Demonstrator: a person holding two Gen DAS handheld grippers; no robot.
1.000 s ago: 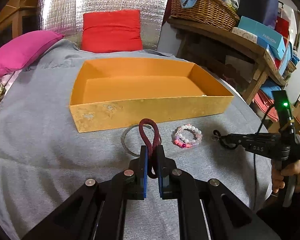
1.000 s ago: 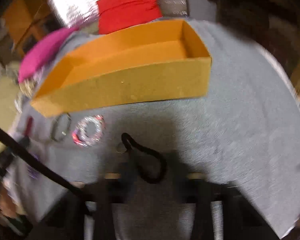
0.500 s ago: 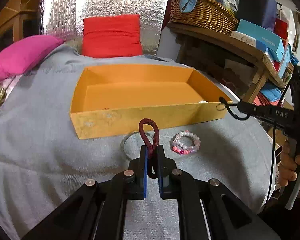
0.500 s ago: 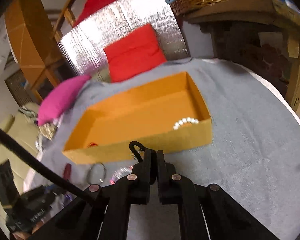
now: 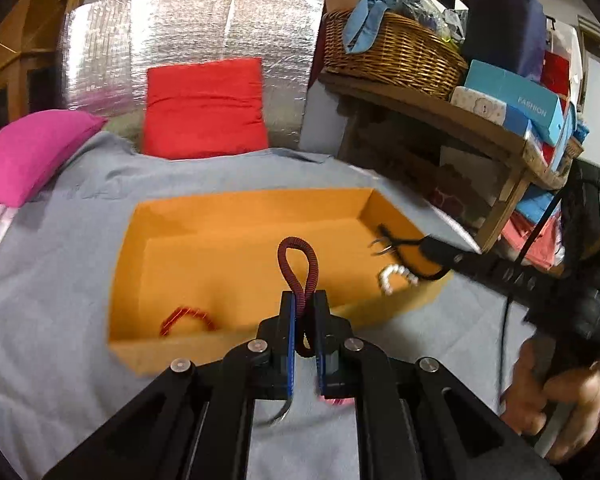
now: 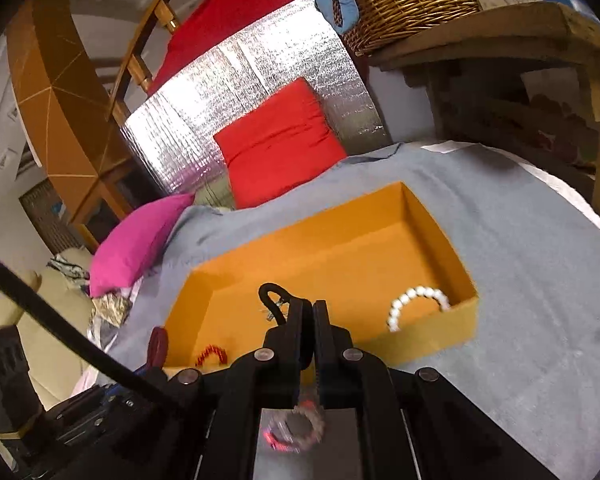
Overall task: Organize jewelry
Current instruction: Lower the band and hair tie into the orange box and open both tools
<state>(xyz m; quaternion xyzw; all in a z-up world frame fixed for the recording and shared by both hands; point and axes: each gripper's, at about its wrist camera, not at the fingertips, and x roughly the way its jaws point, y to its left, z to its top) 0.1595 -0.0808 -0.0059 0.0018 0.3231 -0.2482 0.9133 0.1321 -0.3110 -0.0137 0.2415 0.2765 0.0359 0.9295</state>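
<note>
An open orange box [image 5: 260, 248] sits on a grey cloth-covered table [image 5: 60, 280]; every place below is given relative to this box.

The left gripper [image 5: 304, 320] hangs above the box's near wall, its jaws clamped tight on a dark red cord bracelet [image 5: 298, 264] whose loop stands up over the box interior. The right gripper [image 6: 308, 320] is also closed, pinching a thin black cord bracelet [image 6: 272, 294] with a small metal clasp; in the left wrist view it reaches in over the box's right end.

Already inside the box: a white bead bracelet [image 6: 416, 304] in the near right corner and a red beaded bracelet [image 5: 186, 320] against the near wall toward the left. Outside, on the cloth just in front of the near wall, a pink and clear bead bracelet [image 6: 296, 432] lies blurred beneath the right gripper.

The step in hand looks like carrying both cord bracelets to the box for dropping. The next move probably calls for each gripper to lower inside the walls, then open, clear of the pieces already there.
</note>
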